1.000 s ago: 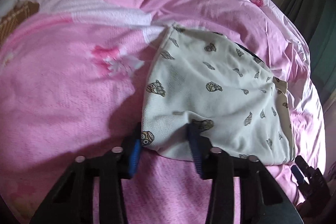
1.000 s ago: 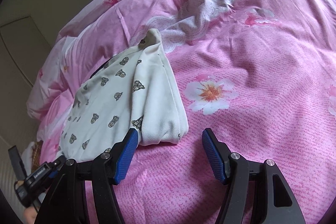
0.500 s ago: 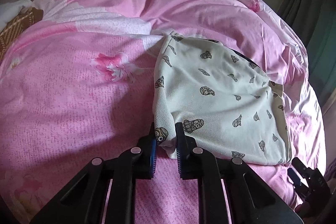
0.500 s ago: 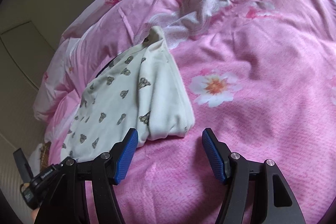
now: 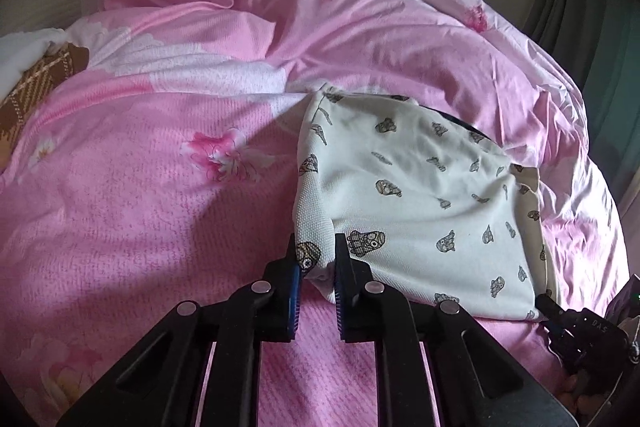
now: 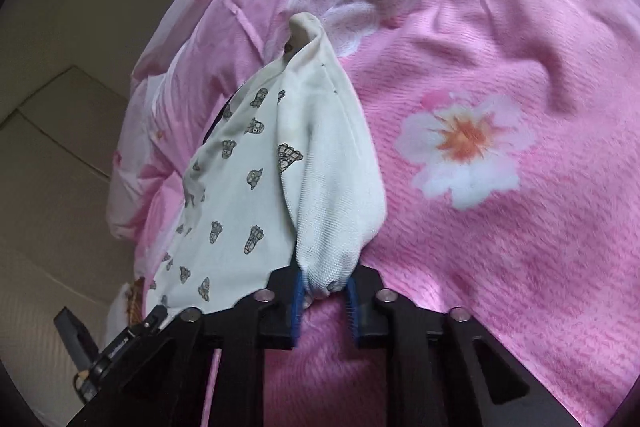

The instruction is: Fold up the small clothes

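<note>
The small white printed garment (image 5: pixel 416 211) lies on the pink bedspread (image 5: pixel 140 211), its near edge at six o'clock clamped at both corners: the left gripper (image 5: pixel 316 259) and the right gripper (image 6: pixel 324 281) each pinch a bunched fold. Best, I judge, to lift both corners level and together, carrying them toward twelve o'clock so the fold lands square.

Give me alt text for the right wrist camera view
The right gripper is shut on a bunched corner of a white owl-print garment, which lies on a pink floral duvet. The other gripper shows at lower left.
</note>
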Available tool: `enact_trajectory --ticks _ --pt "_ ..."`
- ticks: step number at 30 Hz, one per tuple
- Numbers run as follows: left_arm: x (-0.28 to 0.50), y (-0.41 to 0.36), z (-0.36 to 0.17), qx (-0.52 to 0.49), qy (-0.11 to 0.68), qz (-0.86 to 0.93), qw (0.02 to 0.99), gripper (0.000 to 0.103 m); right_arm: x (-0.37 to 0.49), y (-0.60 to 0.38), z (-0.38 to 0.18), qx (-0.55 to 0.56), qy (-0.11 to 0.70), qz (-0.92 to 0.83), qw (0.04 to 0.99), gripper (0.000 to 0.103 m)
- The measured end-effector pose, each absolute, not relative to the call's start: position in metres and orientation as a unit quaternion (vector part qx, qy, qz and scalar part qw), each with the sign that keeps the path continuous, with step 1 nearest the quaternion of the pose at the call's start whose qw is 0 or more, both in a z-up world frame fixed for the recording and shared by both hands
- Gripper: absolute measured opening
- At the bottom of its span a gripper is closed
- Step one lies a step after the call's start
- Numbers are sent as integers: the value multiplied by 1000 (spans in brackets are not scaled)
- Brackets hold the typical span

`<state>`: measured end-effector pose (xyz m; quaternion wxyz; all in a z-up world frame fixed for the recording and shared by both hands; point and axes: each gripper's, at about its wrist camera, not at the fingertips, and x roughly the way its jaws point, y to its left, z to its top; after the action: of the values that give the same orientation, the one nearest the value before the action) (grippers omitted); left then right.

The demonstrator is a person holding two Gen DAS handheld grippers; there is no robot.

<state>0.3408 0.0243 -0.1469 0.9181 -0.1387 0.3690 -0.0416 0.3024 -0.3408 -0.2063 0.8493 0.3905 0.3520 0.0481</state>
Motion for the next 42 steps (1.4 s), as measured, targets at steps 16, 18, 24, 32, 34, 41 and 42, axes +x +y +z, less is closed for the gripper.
enact_trajectory --ticks 16,18,24,32,34,41,42 --pt "245 40 -113 -144 371 -45 916 13 231 -327 -140 329 351 36 876 12" --pt "225 42 -117 -144 377 -43 914 13 212 -324 -140 325 363 37 873 12" --pt "203 44 -146 -153 389 -35 907 13 178 -314 -152 298 380 27 875 12" --pt "200 46 -144 -179 374 -43 909 13 172 -309 -171 265 404 -30 875 42" --pt "199 44 -144 -179 374 -41 909 14 163 -310 -163 239 390 -60 887 49" --pt "199 43 -143 -184 376 -30 908 14 150 -303 -127 163 344 -75 922 54" --pt "199 42 -141 -184 374 -30 909 13 151 -302 -124 158 342 -71 924 54"
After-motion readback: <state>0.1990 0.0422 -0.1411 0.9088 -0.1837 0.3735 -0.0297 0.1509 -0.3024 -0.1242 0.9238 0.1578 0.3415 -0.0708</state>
